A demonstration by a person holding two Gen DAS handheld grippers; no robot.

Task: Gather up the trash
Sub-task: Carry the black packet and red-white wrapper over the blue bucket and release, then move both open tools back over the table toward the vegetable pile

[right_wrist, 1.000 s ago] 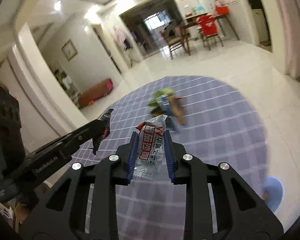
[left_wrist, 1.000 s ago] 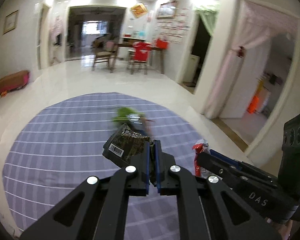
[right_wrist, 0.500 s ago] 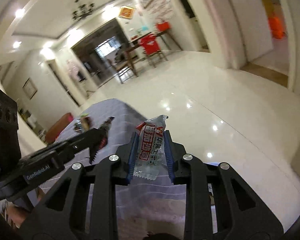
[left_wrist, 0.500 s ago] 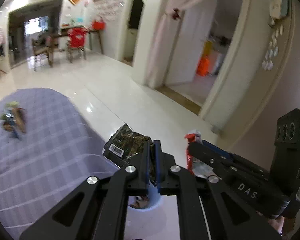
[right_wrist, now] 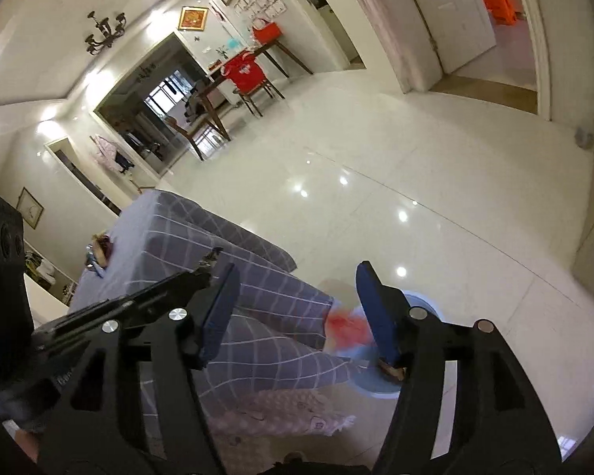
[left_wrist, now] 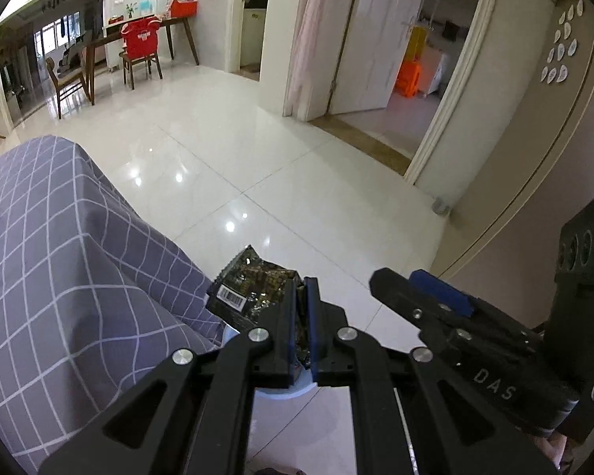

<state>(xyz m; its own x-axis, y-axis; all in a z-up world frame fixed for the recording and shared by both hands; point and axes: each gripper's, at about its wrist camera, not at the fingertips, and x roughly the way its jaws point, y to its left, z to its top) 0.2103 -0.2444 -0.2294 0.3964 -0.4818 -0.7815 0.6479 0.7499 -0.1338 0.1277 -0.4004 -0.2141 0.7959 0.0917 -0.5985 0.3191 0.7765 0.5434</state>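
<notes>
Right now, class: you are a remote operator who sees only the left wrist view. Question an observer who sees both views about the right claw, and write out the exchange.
Operator: My left claw is shut on the dark wrapper. Is the right claw gripping anything?
Observer: No. In its own view the right claw stands wide open, with nothing clamped.
Operator: Is any trash near it?
Observer: Yes. A red-and-white wrapper, blurred, shows loose between its fingers, touching neither, in line with the mouth of the blue bin on the floor.
</notes>
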